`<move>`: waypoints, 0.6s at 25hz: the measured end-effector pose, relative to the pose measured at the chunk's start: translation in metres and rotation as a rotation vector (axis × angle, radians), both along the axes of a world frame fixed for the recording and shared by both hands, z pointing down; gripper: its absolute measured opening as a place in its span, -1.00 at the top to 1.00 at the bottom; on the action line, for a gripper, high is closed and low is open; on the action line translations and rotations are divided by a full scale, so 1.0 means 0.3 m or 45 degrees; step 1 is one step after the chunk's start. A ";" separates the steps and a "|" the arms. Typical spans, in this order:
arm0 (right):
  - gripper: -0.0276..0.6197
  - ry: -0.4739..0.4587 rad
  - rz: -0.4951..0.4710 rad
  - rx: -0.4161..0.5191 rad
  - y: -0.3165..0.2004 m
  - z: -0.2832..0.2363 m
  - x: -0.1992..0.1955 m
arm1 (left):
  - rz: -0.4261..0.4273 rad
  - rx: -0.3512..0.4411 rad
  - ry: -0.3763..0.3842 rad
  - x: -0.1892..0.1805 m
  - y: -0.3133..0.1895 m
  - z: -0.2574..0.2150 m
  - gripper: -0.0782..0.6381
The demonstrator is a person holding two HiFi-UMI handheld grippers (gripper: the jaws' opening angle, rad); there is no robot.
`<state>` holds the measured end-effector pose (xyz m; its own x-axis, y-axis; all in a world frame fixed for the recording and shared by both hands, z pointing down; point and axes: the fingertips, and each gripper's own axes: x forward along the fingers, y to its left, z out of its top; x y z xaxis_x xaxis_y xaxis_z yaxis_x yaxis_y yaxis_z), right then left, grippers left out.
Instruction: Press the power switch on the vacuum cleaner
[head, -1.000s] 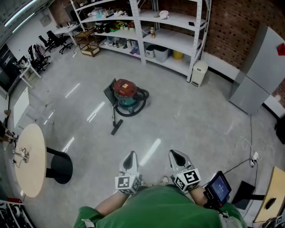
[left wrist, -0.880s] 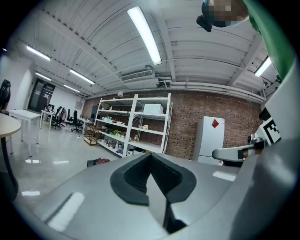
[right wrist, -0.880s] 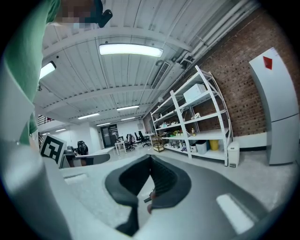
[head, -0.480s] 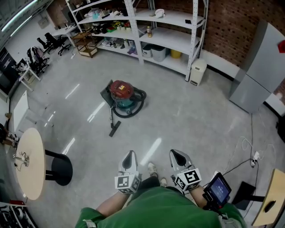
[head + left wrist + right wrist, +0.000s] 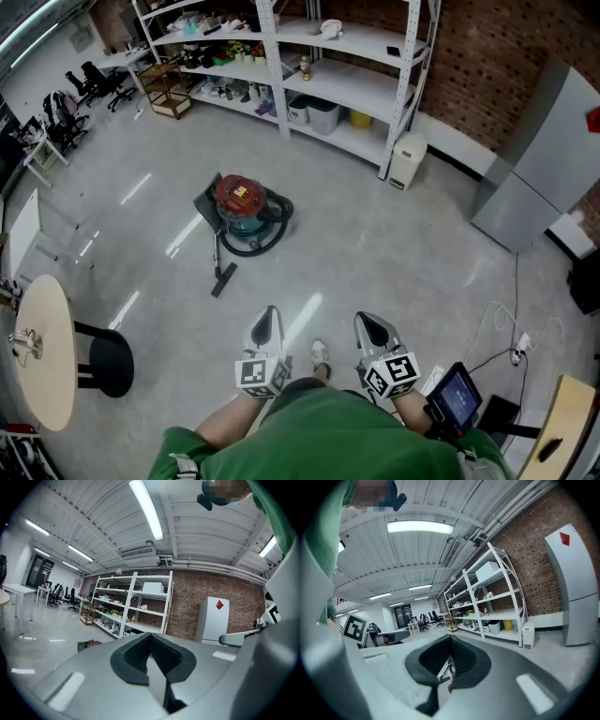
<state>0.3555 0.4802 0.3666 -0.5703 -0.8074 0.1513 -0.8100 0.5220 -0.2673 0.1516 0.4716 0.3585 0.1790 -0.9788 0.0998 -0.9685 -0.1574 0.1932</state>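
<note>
The person wore a green shirt (image 5: 337, 441) with short sleeves (image 5: 183, 459) and a light shoe (image 5: 320, 353). The left gripper (image 5: 268, 322) and right gripper (image 5: 369, 324) had pale grey, tapering shells lined with ribbed black pads (image 5: 136, 660). Each carried a white cube (image 5: 255, 373) printed with black square markers. A small blue-lit screen (image 5: 457, 398) in a black frame sat just beside the right gripper's cube (image 5: 394, 373).

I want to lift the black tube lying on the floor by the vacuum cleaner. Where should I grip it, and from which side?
Probably the straight middle of the black tube, from above, jaws across its width. It lies flat on the floor, thin and straight; the nozzle at its near end is wider.
</note>
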 end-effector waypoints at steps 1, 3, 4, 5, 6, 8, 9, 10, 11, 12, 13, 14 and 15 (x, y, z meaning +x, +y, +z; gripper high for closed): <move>0.91 0.005 -0.004 -0.001 -0.038 -0.002 -0.005 | -0.004 0.008 0.008 -0.007 -0.035 0.001 0.76; 0.91 0.023 -0.018 0.004 -0.113 -0.015 -0.022 | -0.019 0.022 0.020 -0.025 -0.102 -0.003 0.76; 0.91 0.035 -0.024 0.008 -0.148 -0.021 -0.031 | -0.028 0.025 0.022 -0.035 -0.132 -0.005 0.76; 0.91 0.046 -0.029 0.012 -0.183 -0.027 -0.042 | -0.036 0.025 0.023 -0.045 -0.159 -0.007 0.76; 0.91 0.056 -0.033 0.016 -0.217 -0.033 -0.054 | -0.042 0.025 0.025 -0.057 -0.185 -0.007 0.76; 0.91 0.068 -0.040 0.023 -0.284 -0.045 -0.080 | -0.052 0.025 0.034 -0.082 -0.238 -0.011 0.76; 0.91 0.072 -0.046 0.026 -0.314 -0.050 -0.093 | -0.059 0.026 0.039 -0.094 -0.263 -0.015 0.76; 0.91 0.075 -0.055 0.030 -0.342 -0.053 -0.106 | -0.068 0.030 0.041 -0.107 -0.288 -0.021 0.76; 0.91 0.077 -0.065 0.035 -0.370 -0.053 -0.120 | -0.078 0.037 0.042 -0.120 -0.312 -0.025 0.76; 0.91 0.077 -0.076 0.037 -0.398 -0.051 -0.136 | -0.085 0.041 0.043 -0.132 -0.336 -0.024 0.76; 0.91 0.076 -0.087 0.036 -0.426 -0.046 -0.151 | -0.089 0.042 0.046 -0.143 -0.357 -0.016 0.76; 0.91 0.074 -0.097 0.033 -0.450 -0.042 -0.165 | -0.091 0.039 0.049 -0.154 -0.375 -0.005 0.76; 0.91 0.074 -0.108 0.028 -0.471 -0.040 -0.178 | -0.096 0.034 0.053 -0.163 -0.388 0.004 0.76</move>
